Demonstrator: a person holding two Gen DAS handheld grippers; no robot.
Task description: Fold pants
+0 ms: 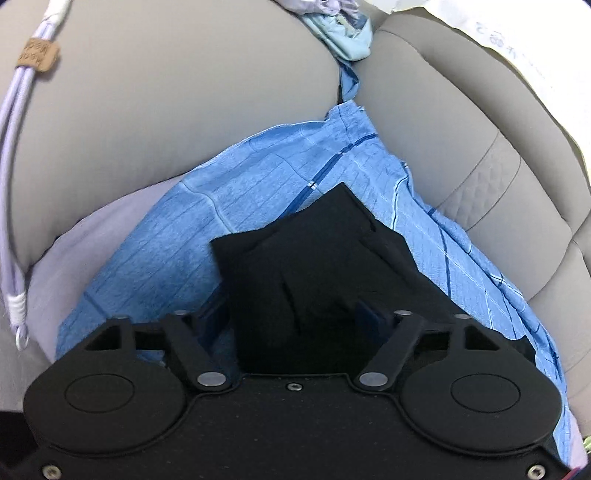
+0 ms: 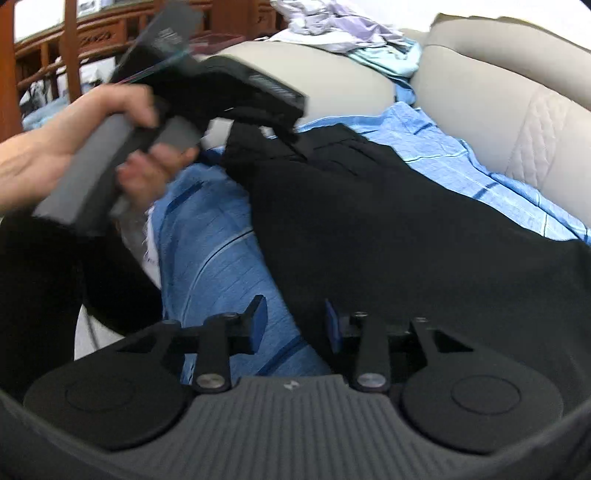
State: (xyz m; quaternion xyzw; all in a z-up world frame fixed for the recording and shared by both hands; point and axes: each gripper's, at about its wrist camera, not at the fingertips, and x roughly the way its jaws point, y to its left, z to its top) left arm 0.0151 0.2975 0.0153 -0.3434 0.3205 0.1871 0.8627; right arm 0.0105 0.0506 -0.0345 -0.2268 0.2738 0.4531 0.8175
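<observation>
The black pants [image 2: 388, 221] lie across a blue checked cloth [image 2: 221, 266] on a grey sofa. My left gripper [image 1: 299, 314] is shut on a bunched end of the pants [image 1: 314, 258] and holds it up off the cloth. In the right wrist view the left gripper [image 2: 280, 125] shows at the far end of the pants, held by a hand [image 2: 92, 140]. My right gripper [image 2: 295, 325] is open, its blue-padded fingers [image 2: 258, 321] astride the near edge of the pants, not closed on it.
The grey sofa seat [image 1: 184, 103] and backrest [image 2: 517, 110] surround the cloth. A heap of light blue and lilac clothes [image 2: 351, 33] lies at the far end. A lilac cord with a tag [image 1: 22, 110] hangs at left. Wooden furniture [image 2: 55, 55] stands beyond.
</observation>
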